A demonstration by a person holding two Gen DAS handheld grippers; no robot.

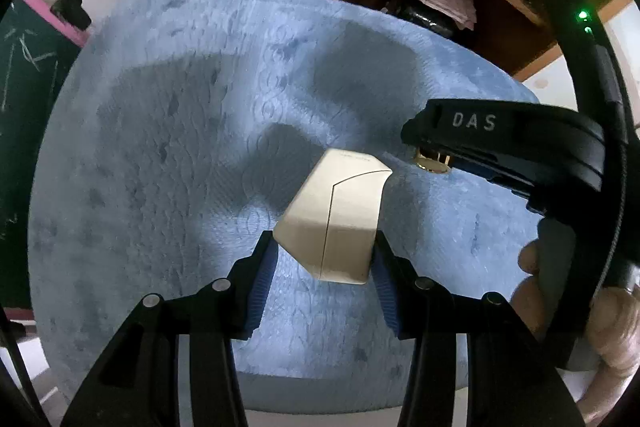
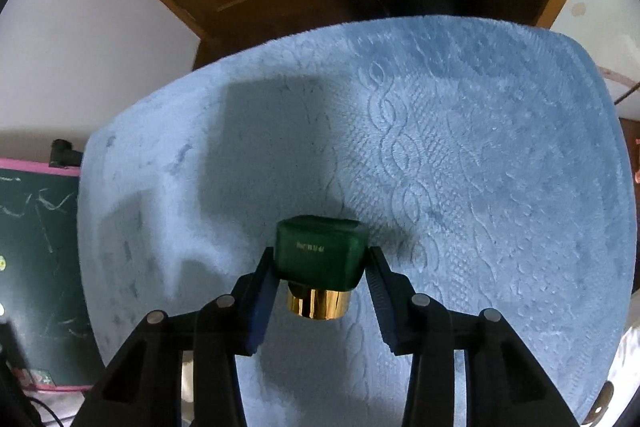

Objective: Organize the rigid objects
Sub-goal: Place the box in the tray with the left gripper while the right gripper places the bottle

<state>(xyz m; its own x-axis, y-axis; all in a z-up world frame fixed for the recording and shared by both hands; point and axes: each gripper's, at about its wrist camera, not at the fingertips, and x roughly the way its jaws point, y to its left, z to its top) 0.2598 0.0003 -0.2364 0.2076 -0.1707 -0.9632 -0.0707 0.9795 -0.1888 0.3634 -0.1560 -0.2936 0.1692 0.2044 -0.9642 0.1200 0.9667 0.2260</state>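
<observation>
Your left gripper [image 1: 324,247] clamps the cream box [image 1: 334,217] above the blue mat [image 1: 160,147]: light, stiff, smooth-sided, so hold its flat flanks. Your right gripper [image 2: 320,267] grips the green bottle [image 2: 320,255] by its body; likely glass, heavy and slippery, so avoid the gold cap [image 2: 319,303].

You are working over a blue plush mat [image 2: 480,147], and it is covering the whole work surface, with a braided cable pattern running down its pile and its rounded edge hanging over pale flooring. Broad dark shadows are falling across its far half. The cream box [image 1: 336,219] is hanging clear of the pile, throwing its shadow off to one side. The green bottle [image 2: 320,255] with its gold cap [image 2: 319,303] is sitting low against the mat; whether it is actually resting on it is not showing.
</observation>
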